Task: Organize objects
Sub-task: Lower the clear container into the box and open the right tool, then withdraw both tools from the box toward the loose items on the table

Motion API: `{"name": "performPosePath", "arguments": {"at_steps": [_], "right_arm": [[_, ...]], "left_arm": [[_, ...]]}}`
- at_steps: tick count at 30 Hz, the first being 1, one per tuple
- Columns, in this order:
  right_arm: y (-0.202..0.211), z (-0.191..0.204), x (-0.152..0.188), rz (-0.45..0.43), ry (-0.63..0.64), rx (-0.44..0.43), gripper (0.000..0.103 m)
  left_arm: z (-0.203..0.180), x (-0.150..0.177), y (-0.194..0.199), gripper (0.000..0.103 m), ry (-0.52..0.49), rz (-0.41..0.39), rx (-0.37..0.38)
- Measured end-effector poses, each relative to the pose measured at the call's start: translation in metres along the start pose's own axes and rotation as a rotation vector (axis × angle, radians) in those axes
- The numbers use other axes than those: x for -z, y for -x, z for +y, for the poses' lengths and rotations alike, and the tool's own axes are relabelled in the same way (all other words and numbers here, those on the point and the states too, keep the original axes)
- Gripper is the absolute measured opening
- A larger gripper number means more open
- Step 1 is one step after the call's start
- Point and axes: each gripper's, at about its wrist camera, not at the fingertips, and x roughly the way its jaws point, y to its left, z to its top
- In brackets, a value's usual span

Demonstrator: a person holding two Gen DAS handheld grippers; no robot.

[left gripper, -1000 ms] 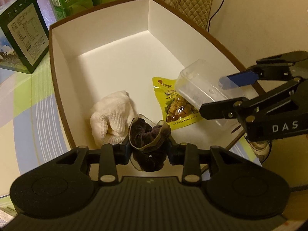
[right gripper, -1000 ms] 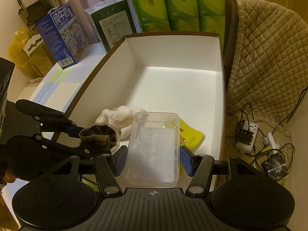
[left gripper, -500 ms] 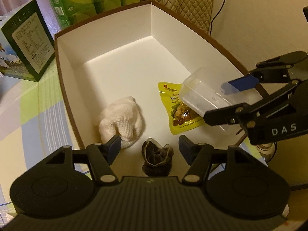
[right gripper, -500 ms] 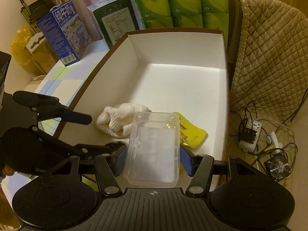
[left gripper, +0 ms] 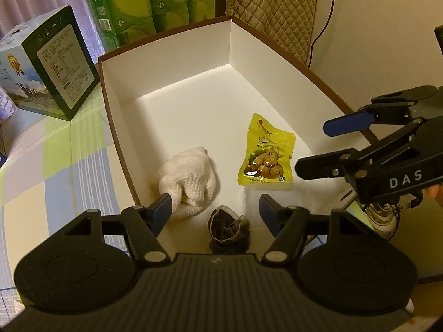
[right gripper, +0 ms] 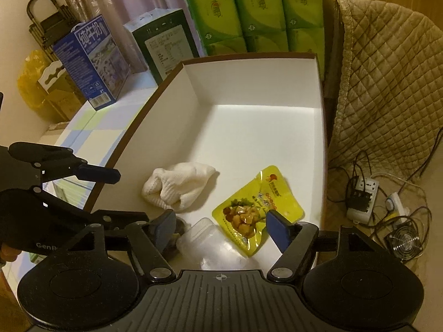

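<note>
Left wrist view: my left gripper (left gripper: 214, 210) has its fingers spread wide, empty, above the dark brown fabric scrunchie (left gripper: 229, 232) lying on the floor of the white brown-rimmed cardboard box (left gripper: 177, 88). My right gripper (right gripper: 221, 225), marked "DAS", also gapes empty over the clear plastic rectangular container (right gripper: 213, 242), beside the yellow snack packet (right gripper: 259, 207) and white knitted cloth (right gripper: 177, 185).

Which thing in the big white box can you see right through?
The clear plastic container, lying by the right gripper. The white cloth, yellow snack packet and dark scrunchie are all solid-coloured.
</note>
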Motion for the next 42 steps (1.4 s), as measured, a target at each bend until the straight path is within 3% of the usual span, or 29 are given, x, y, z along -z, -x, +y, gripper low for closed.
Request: {"name": "performPosePath", "arguments": {"at_steps": [11, 20, 32, 42], "right_arm": [[0.018, 0.003, 0.007, -0.025, -0.003, 0.014, 0.071], [0.039, 0.017, 0.016, -0.071, 0.009, 0.030, 0.072], [0.080, 0.066, 0.056, -0.156, -0.069, 0.073, 0.072], [0.088, 0.120, 0.085, -0.161, -0.169, 0.092, 0.072]], "left_arm": [[-0.004, 0.008, 0.020, 0.066, 0.019, -0.034, 0.001], [-0.001, 0.029, 0.058, 0.066, 0.069, -0.097, -0.001], [0.023, 0.088, 0.113, 0.066, 0.135, -0.157, 0.011], [0.056, 0.143, 0.147, 0.066, 0.130, -0.169, 0.027]]}}
